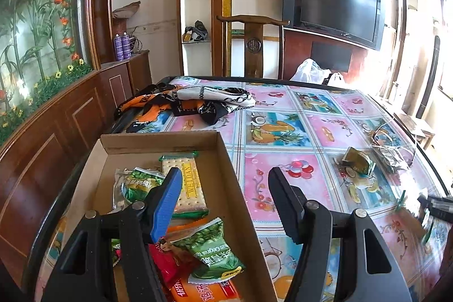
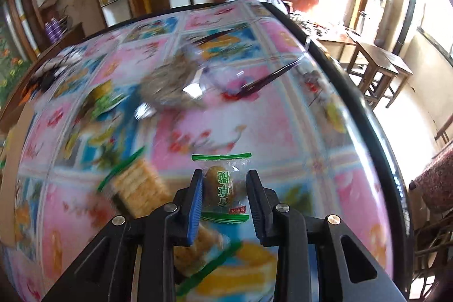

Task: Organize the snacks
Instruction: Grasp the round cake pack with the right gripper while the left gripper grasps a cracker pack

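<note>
The table (image 1: pixel 325 132), under a cloth of pink and blue fruit squares, fills the middle of both views. In the left wrist view a cardboard box (image 1: pixel 226 177) takes up the lower left, standing on the table with its far wall toward the middle of the frame. A patterned orange, black and white scarf (image 1: pixel 187 104) lies bunched on the table above the box, left of centre. A dark TV (image 1: pixel 337 4) hangs on the wall at the upper right, and a wooden chair (image 1: pixel 253 44) stands behind the table's far edge at centre.

The left gripper (image 1: pixel 225 186) rises from the bottom edge, its jaws standing wide with nothing between them; the blue-padded finger is over the box, the black one over the cloth to the right. Inside the box lie a cracker pack (image 1: pixel 192 183) near the middle, a green pea bag (image 1: pixel 209 251) below it and a second green bag (image 1: pixel 138 183) to its left, with red and orange packets at the bottom edge.

In the right wrist view, much blurred, the right gripper (image 2: pixel 225 186) sits at lower centre, jaws drawn narrow and clamped on a small clear-wrapped snack (image 2: pixel 223 188) with green ends and a brown cake inside. Left of it a cracker packet (image 2: pixel 138 188) lies on the cloth, and another (image 2: pixel 198 254) shows below the jaws. Higher up, around the centre, are what seem to be a grey wrapper (image 2: pixel 170 87) and glasses (image 2: pixel 266 78).
</note>
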Available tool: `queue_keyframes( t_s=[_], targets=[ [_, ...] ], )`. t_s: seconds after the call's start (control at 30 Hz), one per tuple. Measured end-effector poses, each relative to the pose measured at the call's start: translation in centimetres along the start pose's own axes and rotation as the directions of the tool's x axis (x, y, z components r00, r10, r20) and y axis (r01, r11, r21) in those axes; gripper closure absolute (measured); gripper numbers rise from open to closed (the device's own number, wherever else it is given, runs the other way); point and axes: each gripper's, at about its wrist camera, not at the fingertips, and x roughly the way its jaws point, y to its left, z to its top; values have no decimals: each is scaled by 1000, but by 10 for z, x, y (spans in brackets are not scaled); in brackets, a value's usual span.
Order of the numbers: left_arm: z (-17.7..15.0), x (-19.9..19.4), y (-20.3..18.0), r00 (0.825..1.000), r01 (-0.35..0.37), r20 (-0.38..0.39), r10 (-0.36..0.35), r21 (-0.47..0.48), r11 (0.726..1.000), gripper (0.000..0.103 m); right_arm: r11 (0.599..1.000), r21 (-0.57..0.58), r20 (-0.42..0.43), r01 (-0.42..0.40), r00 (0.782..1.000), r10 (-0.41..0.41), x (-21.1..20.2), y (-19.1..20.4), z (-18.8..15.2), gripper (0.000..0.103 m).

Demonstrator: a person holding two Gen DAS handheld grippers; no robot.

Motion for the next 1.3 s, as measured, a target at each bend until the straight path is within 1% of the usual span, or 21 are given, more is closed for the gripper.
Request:
queue_keyframes(
  t_s=[0.07, 0.17, 0.2, 0.23, 0.27, 0.3, 0.33, 0.37, 0.43, 0.5, 0.57, 0.63, 0.7, 0.73, 0.8, 0.9, 0.97, 1.07, 1.17, 1.23, 1.3],
  targets=[
    [0, -1, -2, 1000, 5, 4, -5, 3, 1000, 41, 998, -41, -1, -38, 999, 38, -6, 16, -10, 71],
    [0, -3, -6, 1000, 19, 6, -19, 10, 1000, 41, 981, -68, -22, -183, 983, 182, -12, 39, -20, 71],
    [0, -4, -8, 1000, 29, 5, -30, 13, 999, 41, 958, -51, -36, -281, 959, 280, -12, 46, -21, 72],
    [0, -6, -10, 999, 42, 3, -42, 12, 999, 41, 937, -12, -45, -350, 936, 349, -11, 46, -21, 72],
    [0, -8, -12, 998, 66, -1, -66, 5, 998, 41, 928, 7, -44, -373, 927, 373, -11, 46, -22, 72],
    [-1, -9, -15, 996, 93, -6, -93, 1, 996, 41, 929, 17, -26, -370, 929, 370, -13, 43, -21, 72],
    [-1, -11, -20, 990, 139, -21, -139, -4, 990, 41, 940, 26, -1, -341, 940, 341, -15, 37, -20, 72],
    [-2, -13, -26, 982, 184, -37, -184, -2, 983, 41, 943, 39, 9, -331, 944, 331, -16, 34, -19, 72],
    [-6, -15, -40, 960, 272, -76, -271, 8, 962, 41, 929, 93, 10, -358, 933, 359, -14, 24, -19, 72],
    [-14, -17, -62, 927, 358, -130, -353, 12, 934, 37, 930, 104, 7, -352, 935, 354, -13, 24, -20, 72],
    [-26, -15, -88, 882, 432, -210, -421, 7, 902, 31, 941, 88, 12, -327, 945, 327, -14, 26, -19, 72],
    [-37, -13, -109, 852, 466, -272, -447, 5, 885, 31, 945, 86, 22, -315, 949, 314, -13, 26, -15, 72],
    [-48, -10, -131, 834, 476, -326, -445, 15, 880, 30, 947, 101, 32, -305, 952, 303, -13, 23, -14, 72],
    [-52, -9, -139, 834, 466, -341, -433, 18, 885, 27, 949, 109, 36, -297, 955, 295, -14, 21, -13, 72],
    [-61, -8, -155, 851, 424, -357, -384, 37, 905, 23, 955, 126, 48, -270, 963, 266, -15, 16, -12, 72],
    [-68, -7, -177, 887, 357, -353, -297, 119, 926, 21, 953, 150, 57, -264, 964, 259, -17, 11, -11, 72],
    [-72, -5, -187, 903, 318, -352, -245, 165, 933, 21, 951, 153, 58, -270, 963, 264, -17, 10, -10, 72],
    [-75, -1, -190, 917, 274, -348, -194, 199, 941, 21, 950, 145, 62, -275, 961, 269, -19, 12, -11, 72],
    [-74, 10, -185, 916, 262, -359, -181, 192, 946, 21, 951, 134, 70, -278, 960, 271, -22, 14, -12, 72],
    [-74, 17, -180, 901, 283, -382, -205, 160, 946, 21, 952, 128, 74, -279, 960, 271, -24, 15, -12, 72],
    [-75, 25, -176, 886, 300, -405, -224, 133, 945, 25, 951, 124, 73, -284, 958, 276, -24, 16, -13, 71]
  ],
)
